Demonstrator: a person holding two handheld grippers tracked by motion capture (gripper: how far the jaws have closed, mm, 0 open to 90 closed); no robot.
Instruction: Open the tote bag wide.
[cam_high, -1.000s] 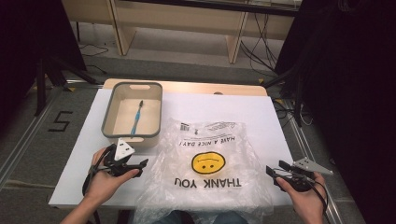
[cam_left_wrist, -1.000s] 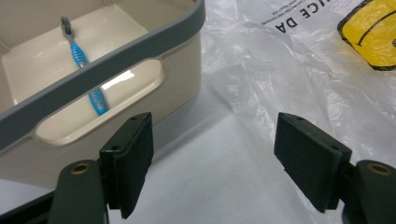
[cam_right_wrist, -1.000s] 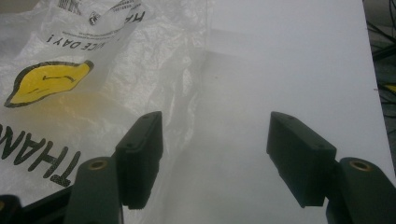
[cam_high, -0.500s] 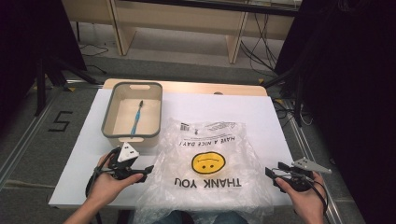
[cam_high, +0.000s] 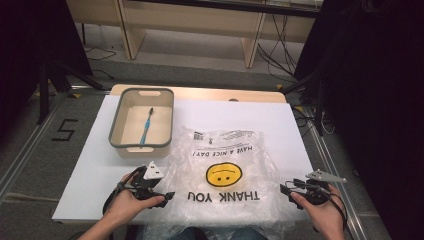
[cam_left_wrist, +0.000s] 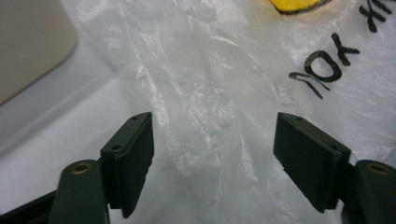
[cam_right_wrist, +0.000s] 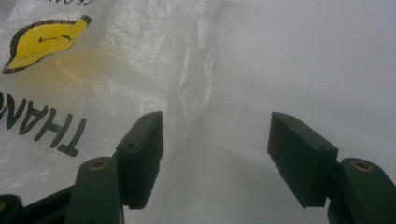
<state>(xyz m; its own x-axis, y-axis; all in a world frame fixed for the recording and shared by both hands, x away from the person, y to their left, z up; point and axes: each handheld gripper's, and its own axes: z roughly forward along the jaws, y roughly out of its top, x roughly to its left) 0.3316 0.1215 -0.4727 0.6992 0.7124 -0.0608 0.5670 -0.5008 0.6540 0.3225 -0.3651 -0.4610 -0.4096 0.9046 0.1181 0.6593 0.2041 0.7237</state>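
So the bag (cam_high: 225, 175) is lying flat on the white table (cam_high: 280, 120), smiley and "THANK YOU" print facing up, with its near edge hanging a bit over the table's front edge. Just beside its far left corner a tray (cam_high: 142, 122) is sitting with a blue toothbrush (cam_high: 146, 125) in it.

The left gripper (cam_high: 167, 196) is sitting right at the bag's near left edge, jaws spread wide. In the left gripper view (cam_left_wrist: 212, 140) crinkled plastic is lying right between the two jaws, but nothing is getting pinched. The left hand (cam_high: 131, 204) is coming in from the bottom, wrapped around the handle, pointing the gripper rightward toward the bag.

The right gripper (cam_high: 286, 189) is hanging at the bag's near right edge, also wide open and empty. In the right gripper view (cam_right_wrist: 215, 144) the bag's edge is running up past the left jaw, with bare table on the other side. The right hand (cam_high: 320, 210) is gripping from below, aiming leftward.
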